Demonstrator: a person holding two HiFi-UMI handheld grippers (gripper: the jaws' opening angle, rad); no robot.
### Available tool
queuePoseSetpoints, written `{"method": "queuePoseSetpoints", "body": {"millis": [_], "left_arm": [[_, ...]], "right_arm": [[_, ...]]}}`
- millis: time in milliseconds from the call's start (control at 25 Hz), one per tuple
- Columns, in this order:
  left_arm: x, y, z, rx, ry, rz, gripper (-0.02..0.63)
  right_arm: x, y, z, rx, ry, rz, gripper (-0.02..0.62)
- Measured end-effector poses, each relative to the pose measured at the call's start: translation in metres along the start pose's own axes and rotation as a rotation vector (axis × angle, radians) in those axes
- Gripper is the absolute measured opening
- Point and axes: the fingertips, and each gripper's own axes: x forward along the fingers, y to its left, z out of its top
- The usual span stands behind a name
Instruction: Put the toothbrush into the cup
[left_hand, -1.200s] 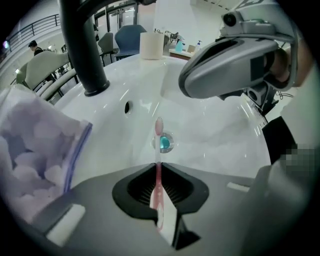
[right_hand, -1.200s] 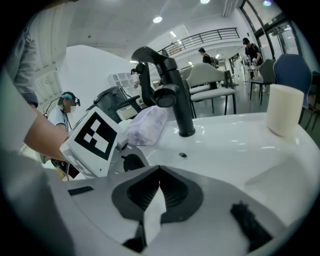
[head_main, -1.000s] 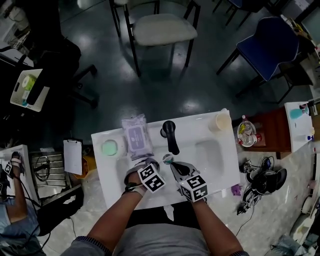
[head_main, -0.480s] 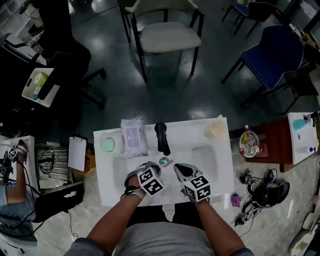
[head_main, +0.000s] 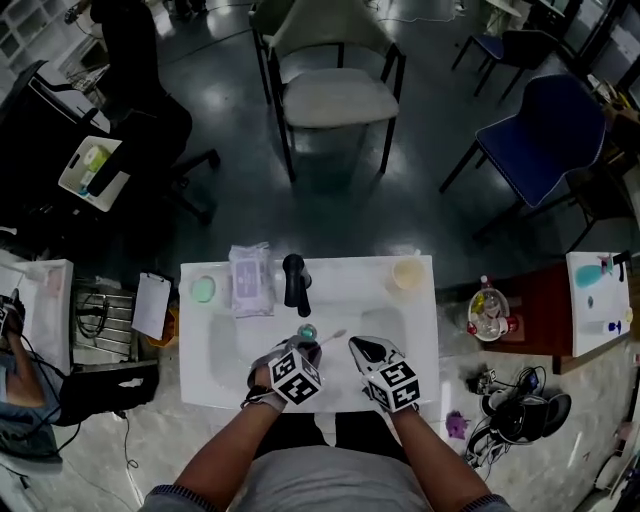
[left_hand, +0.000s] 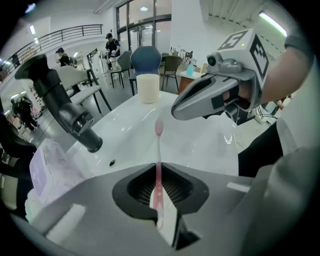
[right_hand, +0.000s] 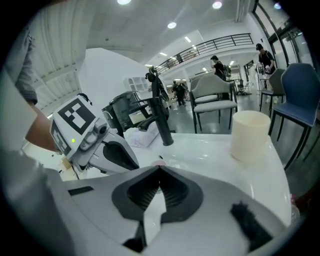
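A pink toothbrush (left_hand: 159, 140) is clamped between the jaws of my left gripper (left_hand: 158, 166), with its head sticking out forward over the white basin. In the head view the left gripper (head_main: 306, 348) hovers above the sink near the front edge, and the toothbrush (head_main: 336, 335) points right. The cream cup (head_main: 406, 273) stands upright at the sink's far right corner; it also shows in the left gripper view, cup (left_hand: 147, 88), and in the right gripper view, cup (right_hand: 250, 135). My right gripper (right_hand: 159, 169) is shut with nothing in it, just right of the left one (head_main: 358, 346).
A black faucet (head_main: 294, 280) rises at the back middle of the white sink (head_main: 420, 330). A pack of wipes (head_main: 250, 280) and a green round item (head_main: 203, 289) lie at the back left. Chairs stand on the floor beyond.
Both grippers have shifted right along the sink, away from the faucet and towards the cup's side, the left one carrying the toothbrush. The head camera has also shifted.
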Motion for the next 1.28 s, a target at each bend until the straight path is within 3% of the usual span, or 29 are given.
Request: {"method": "queuePoseSetpoints", "body": {"millis": [320, 520, 1000, 1280], "left_arm": [[-0.016, -0.021, 0.053, -0.033, -0.135, 0.038, 0.044], [-0.032, -0.031, 0.101, -0.051, -0.300, 0.055, 0.044], [-0.078, -0.050, 0.199, -0.073, -0.675, 0.106, 0.044], [-0.099, -0.044, 0.237, -0.125, -0.856, 0.122, 0.044]], "right_arm": [[-0.049, -0.027, 0.020, -0.031, -0.077, -0.015, 0.014], [-0.073, -0.038, 0.031, -0.103, -0.114, -0.033, 0.014], [-0.127, -0.061, 0.052, -0.109, -0.220, -0.047, 0.012], [-0.144, -0.073, 0.065, -0.114, -0.270, -0.062, 0.012]]}}
